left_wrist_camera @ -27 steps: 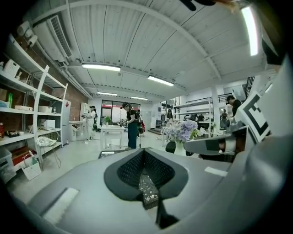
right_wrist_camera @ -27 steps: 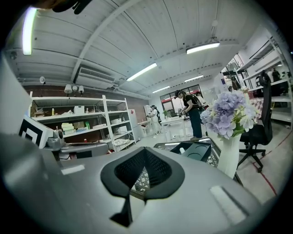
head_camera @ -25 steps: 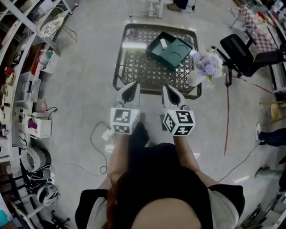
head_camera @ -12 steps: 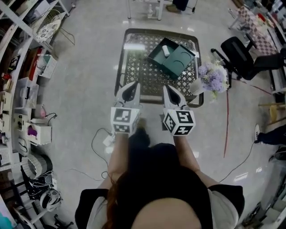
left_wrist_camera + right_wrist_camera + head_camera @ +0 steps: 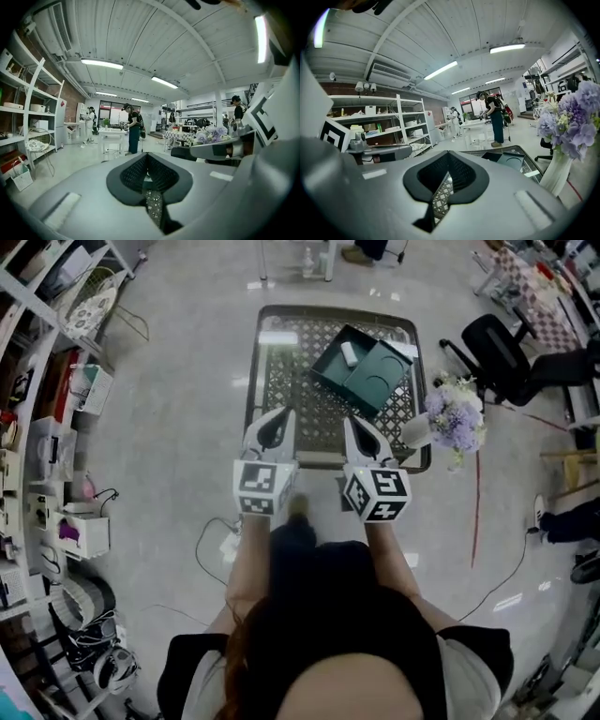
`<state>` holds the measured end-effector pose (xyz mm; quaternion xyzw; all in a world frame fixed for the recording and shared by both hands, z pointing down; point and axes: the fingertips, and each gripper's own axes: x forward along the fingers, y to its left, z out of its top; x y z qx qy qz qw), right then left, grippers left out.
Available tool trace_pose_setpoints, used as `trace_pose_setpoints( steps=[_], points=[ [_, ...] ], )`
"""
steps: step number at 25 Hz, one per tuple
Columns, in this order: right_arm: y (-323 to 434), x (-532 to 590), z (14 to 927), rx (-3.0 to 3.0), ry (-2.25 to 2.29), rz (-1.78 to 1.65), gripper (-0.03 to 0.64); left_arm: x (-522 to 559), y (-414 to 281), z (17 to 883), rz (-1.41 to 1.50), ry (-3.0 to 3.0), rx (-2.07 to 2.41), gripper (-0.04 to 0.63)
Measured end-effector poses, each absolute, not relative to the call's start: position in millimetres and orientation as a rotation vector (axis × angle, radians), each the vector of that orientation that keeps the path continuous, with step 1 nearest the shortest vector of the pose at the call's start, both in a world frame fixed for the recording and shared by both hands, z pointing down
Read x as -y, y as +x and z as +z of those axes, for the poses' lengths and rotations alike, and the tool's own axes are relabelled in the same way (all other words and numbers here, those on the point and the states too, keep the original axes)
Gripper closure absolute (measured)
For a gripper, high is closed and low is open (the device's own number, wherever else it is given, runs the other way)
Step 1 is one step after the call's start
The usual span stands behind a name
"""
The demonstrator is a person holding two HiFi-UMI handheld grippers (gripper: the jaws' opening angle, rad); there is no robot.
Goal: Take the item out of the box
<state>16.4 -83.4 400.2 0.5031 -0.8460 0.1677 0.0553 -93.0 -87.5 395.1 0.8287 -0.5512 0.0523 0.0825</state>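
Note:
A dark green open box (image 5: 366, 367) lies on the far right part of a lattice-topped table (image 5: 255, 381). A small white item (image 5: 349, 352) rests in the box's far half. My left gripper (image 5: 277, 418) and right gripper (image 5: 354, 425) are held side by side over the table's near edge, both shut and empty, well short of the box. In the right gripper view the box (image 5: 508, 160) shows beyond the shut jaws (image 5: 449, 158), to the right. The left gripper view shows shut jaws (image 5: 147, 157) with the other gripper at the right edge.
A white vase of purple flowers (image 5: 454, 418) stands at the table's right corner, and its flowers (image 5: 574, 119) fill the right of the right gripper view. A black chair (image 5: 497, 348) is further right. Shelves (image 5: 47, 427) line the left. Cables lie on the floor. People stand far off.
The table, box and flowers have slid down and closer in the head view as both grippers advanced together toward them. Both stay shut, side by side.

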Motion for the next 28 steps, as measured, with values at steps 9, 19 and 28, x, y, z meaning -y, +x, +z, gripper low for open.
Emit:
trace_pose_setpoints(
  steps=[9, 19, 28],
  points=[
    [2.0, 107.7, 403.6, 2.548, 1.558, 0.499, 0.615, 116.6, -109.0, 400.4, 0.133, 2.496, 1.619, 0.588],
    [-2.3, 112.7, 408.3, 2.530, 1.564, 0.484, 0.615, 121.6, -110.6, 403.2, 0.125, 2.494, 1.590, 0.588],
    [-1.9, 109.5, 414.1, 2.504, 1.588, 0.525, 0.615, 123.9, -112.4, 407.6, 0.162, 2.514, 1.553, 0.588]
  ],
)
